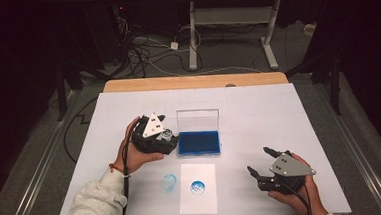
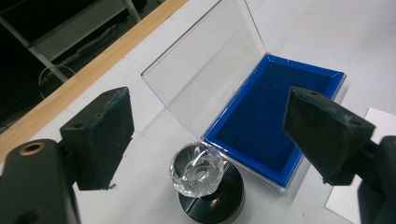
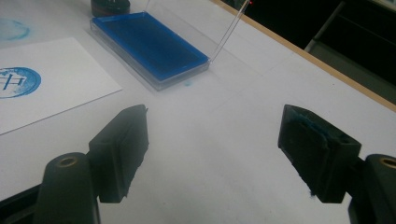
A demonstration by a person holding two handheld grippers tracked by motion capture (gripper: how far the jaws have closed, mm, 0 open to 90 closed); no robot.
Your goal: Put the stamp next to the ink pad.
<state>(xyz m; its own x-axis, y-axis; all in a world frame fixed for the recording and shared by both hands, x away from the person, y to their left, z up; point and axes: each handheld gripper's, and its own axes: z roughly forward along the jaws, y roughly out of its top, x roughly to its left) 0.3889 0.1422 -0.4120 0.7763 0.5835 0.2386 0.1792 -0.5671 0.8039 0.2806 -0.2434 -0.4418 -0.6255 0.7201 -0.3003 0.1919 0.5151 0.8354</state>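
The stamp's (image 2: pixel 205 179) black base is cut off by the left gripper view's bottom edge.

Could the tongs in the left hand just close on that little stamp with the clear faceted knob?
Probably yes: the left tongs stand open, with the round black stamp with a clear faceted knob between the jaws and nothing blocking it.

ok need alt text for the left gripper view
The left tool hangs with jaws open above a clear-handled stamp standing on the white table, beside an open ink pad case with a blue pad and raised clear lid.
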